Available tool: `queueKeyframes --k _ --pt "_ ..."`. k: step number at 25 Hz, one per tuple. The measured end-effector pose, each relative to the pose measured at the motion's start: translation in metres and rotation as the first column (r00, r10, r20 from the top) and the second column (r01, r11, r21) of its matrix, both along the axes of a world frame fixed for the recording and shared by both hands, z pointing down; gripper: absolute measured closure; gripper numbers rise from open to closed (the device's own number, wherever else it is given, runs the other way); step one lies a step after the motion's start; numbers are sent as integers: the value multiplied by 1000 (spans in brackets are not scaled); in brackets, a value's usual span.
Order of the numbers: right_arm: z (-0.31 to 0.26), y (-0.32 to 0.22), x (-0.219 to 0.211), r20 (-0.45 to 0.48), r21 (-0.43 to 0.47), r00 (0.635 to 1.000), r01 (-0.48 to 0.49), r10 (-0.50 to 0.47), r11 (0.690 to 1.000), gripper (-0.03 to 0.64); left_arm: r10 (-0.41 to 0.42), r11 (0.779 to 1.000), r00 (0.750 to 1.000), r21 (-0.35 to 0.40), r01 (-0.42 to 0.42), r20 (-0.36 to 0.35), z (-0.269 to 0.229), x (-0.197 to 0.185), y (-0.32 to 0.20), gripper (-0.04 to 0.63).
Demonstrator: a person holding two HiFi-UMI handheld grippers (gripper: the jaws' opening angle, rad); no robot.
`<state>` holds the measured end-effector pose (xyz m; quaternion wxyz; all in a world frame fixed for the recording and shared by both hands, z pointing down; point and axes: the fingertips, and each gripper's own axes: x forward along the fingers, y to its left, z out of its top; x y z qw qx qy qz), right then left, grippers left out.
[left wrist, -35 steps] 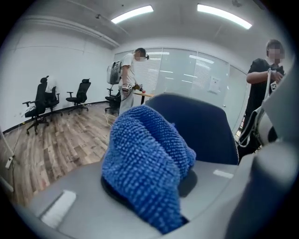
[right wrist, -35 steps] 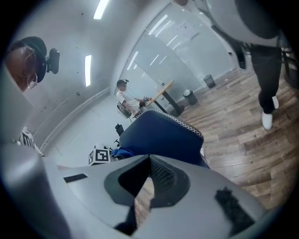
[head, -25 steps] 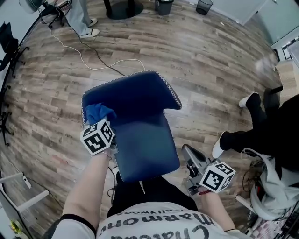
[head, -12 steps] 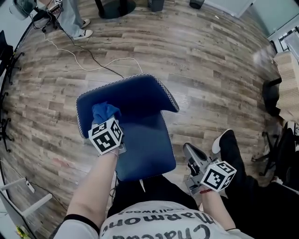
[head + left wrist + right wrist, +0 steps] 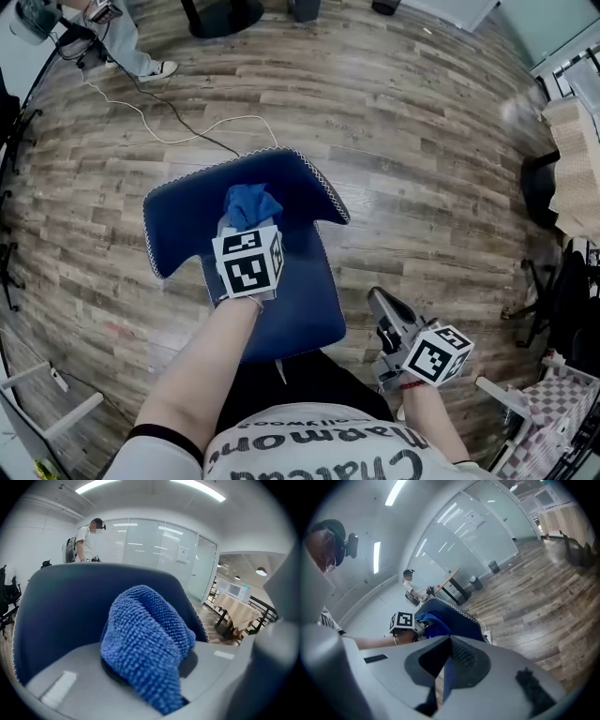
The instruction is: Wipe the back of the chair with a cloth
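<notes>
The dark blue chair [image 5: 281, 281] stands right in front of me, its back [image 5: 192, 211] with white piped trim on the far side. My left gripper [image 5: 242, 223] is shut on a bunched blue cloth [image 5: 251, 203] and presses it against the middle of the chair back. In the left gripper view the cloth [image 5: 147, 644] fills the space between the jaws of the left gripper [image 5: 150, 670], with the chair back [image 5: 61, 606] close behind. My right gripper [image 5: 378, 300] hangs low to the right of the seat, shut and holding nothing. The right gripper view shows the right gripper [image 5: 451, 639] with its jaws together.
A white cable [image 5: 187, 122] snakes over the wood floor beyond the chair. A person [image 5: 131, 42] stands at the far left near a black table base [image 5: 220, 14]. Dark furniture [image 5: 548, 187] and a pale table [image 5: 577, 155] sit at the right edge.
My left gripper slid the cloth rightward along the chair back, from its left edge to the middle. The person in black at the right has left view. The right gripper stayed put.
</notes>
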<state>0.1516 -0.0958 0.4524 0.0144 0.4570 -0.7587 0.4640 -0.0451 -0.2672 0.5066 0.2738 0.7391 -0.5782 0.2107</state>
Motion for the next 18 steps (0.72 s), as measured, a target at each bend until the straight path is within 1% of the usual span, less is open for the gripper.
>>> queueKeyframes --k 2,4,6,11,12,14,15,16,17,18 --pt "1 3 5 -1 -2 1000 -14 14 1000 603 46 999 999 4 -46 -7 -2 16 -2 522" --pt "0 6 10 -4 -3 1000 -24 24 1000 603 110 994 994 11 -109 -11 -3 34 -3 522" --pt "0 8 15 -8 -5 999 -36 36 999 603 163 986 986 15 -163 -22 -4 53 -4 522" --pt "-2 13 30 -20 -7 997 -71 71 997 603 261 965 965 19 -261 -29 1 85 -6 522" --pt "-2 14 33 -21 -8 997 -76 75 997 602 288 958 956 14 -288 -50 2 93 -3 522" --pt "-1 16 36 -23 -12 997 -78 78 997 603 343 939 931 9 -344 -121 2 109 3 522" --pt "-1 17 36 -23 -15 997 -80 79 997 603 360 932 921 19 -361 -149 1 112 6 522" --pt "0 16 36 -22 -19 997 -80 79 997 603 362 932 917 37 -361 -166 0 111 9 522" --pt "1 16 35 -20 -21 997 -77 77 997 602 347 938 921 57 -343 -177 -2 103 11 522" --pt "2 14 32 -17 -23 997 -72 71 997 603 312 950 932 71 -304 -185 -1 89 15 522"
